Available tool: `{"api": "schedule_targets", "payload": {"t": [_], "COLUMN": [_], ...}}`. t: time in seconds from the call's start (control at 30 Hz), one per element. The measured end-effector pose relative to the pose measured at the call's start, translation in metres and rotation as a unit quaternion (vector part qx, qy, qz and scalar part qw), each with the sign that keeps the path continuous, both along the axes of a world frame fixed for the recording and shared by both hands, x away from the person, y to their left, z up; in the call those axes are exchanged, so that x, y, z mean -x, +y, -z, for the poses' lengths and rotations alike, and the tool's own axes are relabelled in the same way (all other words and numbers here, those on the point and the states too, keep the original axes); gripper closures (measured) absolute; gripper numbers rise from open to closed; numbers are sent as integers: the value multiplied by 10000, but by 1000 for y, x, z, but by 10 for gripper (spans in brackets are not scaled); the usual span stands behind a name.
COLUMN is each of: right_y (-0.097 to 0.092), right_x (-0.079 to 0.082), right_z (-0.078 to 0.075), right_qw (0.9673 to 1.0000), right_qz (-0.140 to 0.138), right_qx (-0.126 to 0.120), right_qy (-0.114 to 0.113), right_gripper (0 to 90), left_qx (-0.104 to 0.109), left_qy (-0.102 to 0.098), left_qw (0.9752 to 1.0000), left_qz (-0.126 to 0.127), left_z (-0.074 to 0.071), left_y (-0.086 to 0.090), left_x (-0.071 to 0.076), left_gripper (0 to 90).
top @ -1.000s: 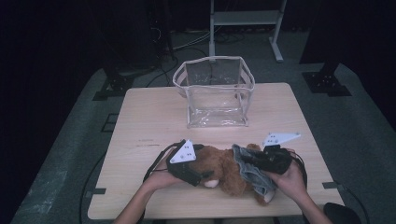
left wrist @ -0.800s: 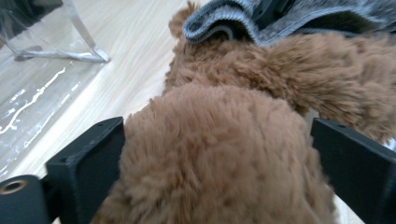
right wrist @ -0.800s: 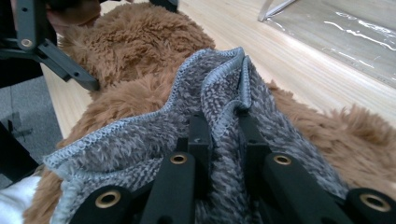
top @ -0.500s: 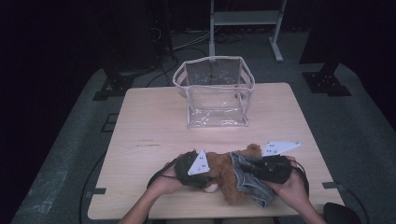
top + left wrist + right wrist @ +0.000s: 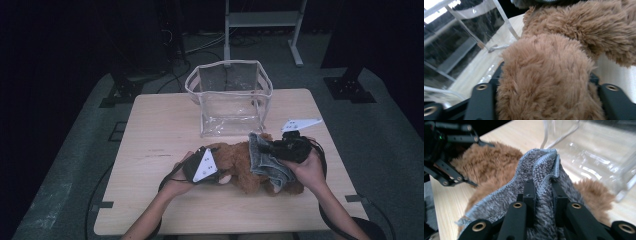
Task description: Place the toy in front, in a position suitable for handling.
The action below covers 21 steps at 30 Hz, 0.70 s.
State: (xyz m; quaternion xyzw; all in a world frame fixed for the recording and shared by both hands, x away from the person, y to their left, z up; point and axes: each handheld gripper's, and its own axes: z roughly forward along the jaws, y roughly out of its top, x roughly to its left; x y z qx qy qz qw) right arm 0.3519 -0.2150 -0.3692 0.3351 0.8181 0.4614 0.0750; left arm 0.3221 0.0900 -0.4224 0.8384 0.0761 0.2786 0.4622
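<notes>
Brown plush toy [image 5: 240,165] and grey cloth [image 5: 267,162] gripped before a clear bag [image 5: 230,100].
Right gripper [image 5: 542,182], seen in its own view, is clenched on a cloth fold; left gripper [image 5: 544,85], its jaws lately easing apart, is clamped round a furry limb.

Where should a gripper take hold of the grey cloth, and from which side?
At its raised fold on top of the teddy, from the right. There the cloth bunches into a thin ridge that narrow jaws can pinch; the right gripper already does.

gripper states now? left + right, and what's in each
Left gripper: jaws just reopened a little, still pressed on the brown plush bear.
Right gripper: shut on a fold of the grey cloth lying on the bear.
</notes>
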Motion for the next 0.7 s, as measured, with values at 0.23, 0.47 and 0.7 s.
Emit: {"api": "schedule_targets", "payload": {"t": [0.23, 0.47, 0.7], "right_y": [9, 8, 5], "right_x": [25, 45, 44], "right_z": [28, 37, 8], "right_qw": [9996, 9994, 9985], "right_qz": [-271, -323, -536], "right_qx": [61, 156, 10], "right_qy": [38, -29, 83], "right_gripper": [787, 791, 780], "left_qx": [656, 545, 226], "left_qy": [910, 1471, 1314], "left_qw": [9936, 9873, 9910], "left_qz": [103, -240, -88], "left_z": [-4, -13, -6], "left_y": [18, 21, 19], "left_x": [7, -2, 2], "left_gripper": [80, 176, 272]}}
